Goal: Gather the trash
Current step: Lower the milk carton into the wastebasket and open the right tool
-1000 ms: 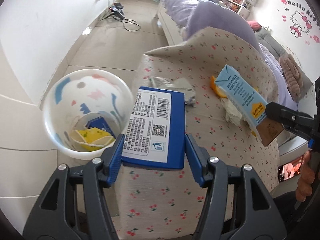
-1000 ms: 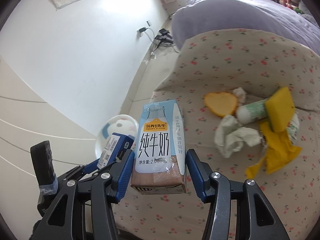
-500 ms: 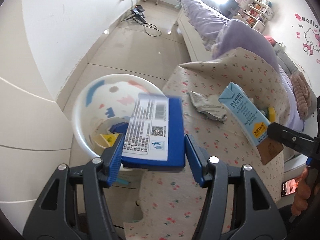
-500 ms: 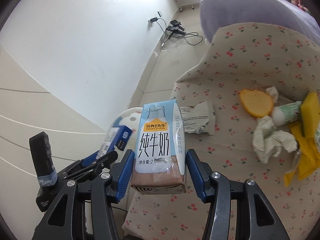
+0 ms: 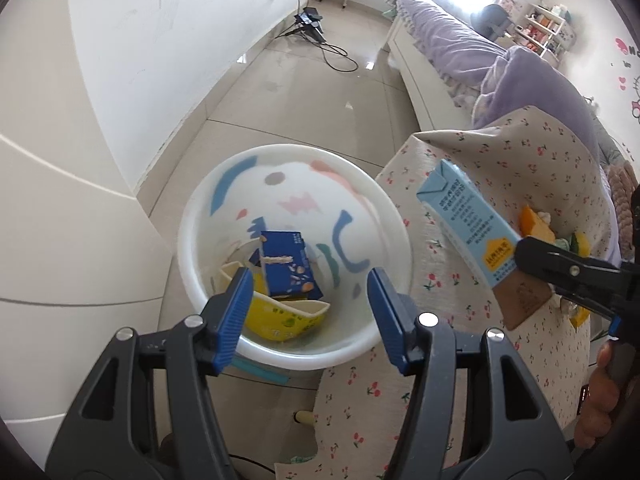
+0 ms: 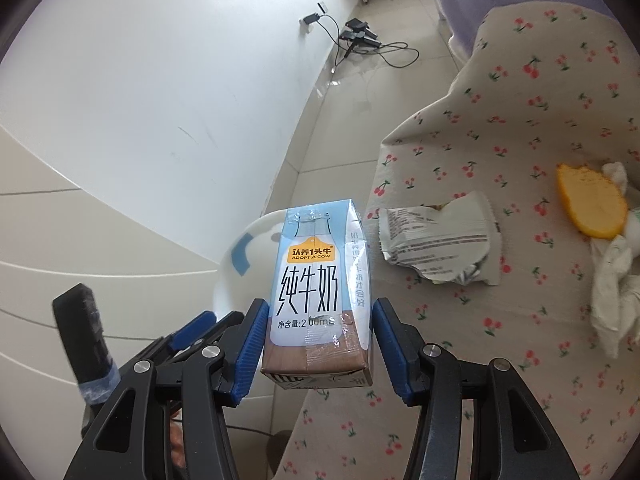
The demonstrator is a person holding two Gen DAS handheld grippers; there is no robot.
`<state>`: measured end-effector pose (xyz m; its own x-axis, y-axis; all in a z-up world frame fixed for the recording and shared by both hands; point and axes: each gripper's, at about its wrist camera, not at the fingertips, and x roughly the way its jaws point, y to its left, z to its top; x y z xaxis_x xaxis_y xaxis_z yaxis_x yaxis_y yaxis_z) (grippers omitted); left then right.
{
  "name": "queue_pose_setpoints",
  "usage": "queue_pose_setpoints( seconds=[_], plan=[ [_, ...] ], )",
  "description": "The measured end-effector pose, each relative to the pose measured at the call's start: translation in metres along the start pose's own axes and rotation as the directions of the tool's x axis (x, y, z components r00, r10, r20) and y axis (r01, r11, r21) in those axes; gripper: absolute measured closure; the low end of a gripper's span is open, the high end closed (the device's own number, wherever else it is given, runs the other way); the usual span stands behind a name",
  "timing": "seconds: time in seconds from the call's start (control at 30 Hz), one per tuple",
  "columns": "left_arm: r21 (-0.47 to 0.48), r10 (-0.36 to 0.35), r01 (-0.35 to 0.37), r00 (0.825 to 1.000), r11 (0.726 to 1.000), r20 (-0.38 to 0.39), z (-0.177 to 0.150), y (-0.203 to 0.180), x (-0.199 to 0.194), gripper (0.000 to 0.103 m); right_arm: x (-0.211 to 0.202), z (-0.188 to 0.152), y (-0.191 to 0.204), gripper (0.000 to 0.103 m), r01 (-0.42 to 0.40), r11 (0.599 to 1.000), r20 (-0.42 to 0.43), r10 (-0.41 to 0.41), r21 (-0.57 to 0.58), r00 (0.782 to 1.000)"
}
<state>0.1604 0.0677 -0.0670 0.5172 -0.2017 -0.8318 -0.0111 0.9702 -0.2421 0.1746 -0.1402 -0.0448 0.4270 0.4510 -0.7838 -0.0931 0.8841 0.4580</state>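
Left gripper [image 5: 308, 316], in my left hand, hangs over the round white plastic waste bin [image 5: 192, 216] with its blue-padded jaws spread and nothing between them. Looking down past the pads, I see a dark blue cardboard box [image 5: 286, 262] lying inside the bin against a yellow printed paper container [image 5: 280, 318]. The bin stands on the tiled floor just beside the edge of the cherry-print cloth [image 5: 532, 168] that covers the raised surface.

Right gripper [image 6: 316, 350], in my right hand, pinches a pale blue milk carton [image 6: 314, 288] with a brown base, pads pressed on its two side faces low down, the carton upright in the wrist view. From the left wrist view the carton is above the cloth, near the bin's rim but not yet over the opening.

Risks as I judge them: letting go of the carton where it is now would drop it on the cloth or onto the rim, from which it could tip to the floor. My left gripper sits above the opening and could block or knock the carton as it comes across. The grip is low on the carton, so a quick swing could make it pivot between the pads.

Further right on the cloth, trash remains uncollected: a torn silver printed wrapper [image 6: 438, 240], an orange peel piece [image 6: 588, 204] and crumpled white tissue [image 6: 612, 284].
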Motion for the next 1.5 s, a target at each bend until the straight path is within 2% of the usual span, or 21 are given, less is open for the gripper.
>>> queue_pose_setpoints(
  seconds=[0.1, 0.23, 0.5, 0.57, 0.6, 0.63, 0.67, 0.97, 1.17, 1.5],
  plan=[
    [-0.011, 0.022, -0.022, 1.0, 1.0, 0.002, 0.0, 0.006, -0.002, 0.041, 0.01, 0.002, 0.004, 0.048, 0.004, 1.0, -0.014, -0.004, -0.003, 1.0],
    [-0.055, 0.072, -0.072, 0.997, 0.996, 0.001, -0.002, 0.021, -0.006, 0.025, 0.025, 0.004, 0.01, 0.048, 0.0, 1.0, -0.031, 0.0, -0.006, 1.0],
    [-0.113, 0.168, -0.167, 0.986, 0.979, -0.003, -0.005, 0.049, -0.018, 0.008, 0.045, 0.007, 0.023, 0.048, -0.034, 0.999, -0.037, 0.033, -0.021, 0.999],
    [-0.119, 0.187, -0.187, 0.982, 0.975, -0.013, -0.006, 0.055, -0.02, 0.001, 0.046, 0.007, 0.024, 0.046, -0.065, 0.998, -0.03, 0.064, -0.022, 0.997],
    [-0.119, 0.192, -0.193, 0.981, 0.974, -0.017, -0.007, 0.056, -0.02, 0.001, 0.046, 0.007, 0.025, 0.042, -0.077, 0.997, -0.024, 0.076, -0.022, 0.997],
    [-0.12, 0.196, -0.197, 0.98, 0.973, -0.025, -0.007, 0.058, -0.021, 0.001, 0.045, 0.007, 0.026, 0.031, -0.08, 0.997, -0.02, 0.08, -0.02, 0.997],
    [-0.123, 0.196, -0.198, 0.98, 0.973, -0.028, -0.007, 0.059, -0.021, 0.001, 0.043, 0.008, 0.027, 0.024, -0.08, 0.997, -0.011, 0.08, -0.018, 0.997],
    [-0.117, 0.156, -0.16, 0.987, 0.98, -0.05, -0.012, 0.054, -0.026, 0.001, 0.027, 0.008, 0.024, 0.023, -0.014, 1.0, 0.009, 0.014, -0.01, 1.0],
    [-0.072, 0.136, -0.14, 0.989, 0.987, -0.06, -0.014, 0.037, -0.025, 0.001, 0.018, 0.004, 0.019, 0.022, 0.069, 0.998, -0.002, -0.069, -0.01, 0.998],
    [-0.021, 0.089, -0.091, 0.994, 0.996, -0.069, -0.015, 0.009, -0.024, 0.001, -0.018, -0.002, -0.011, 0.022, 0.132, 0.991, 0.011, -0.132, -0.005, 0.991]
  ],
)
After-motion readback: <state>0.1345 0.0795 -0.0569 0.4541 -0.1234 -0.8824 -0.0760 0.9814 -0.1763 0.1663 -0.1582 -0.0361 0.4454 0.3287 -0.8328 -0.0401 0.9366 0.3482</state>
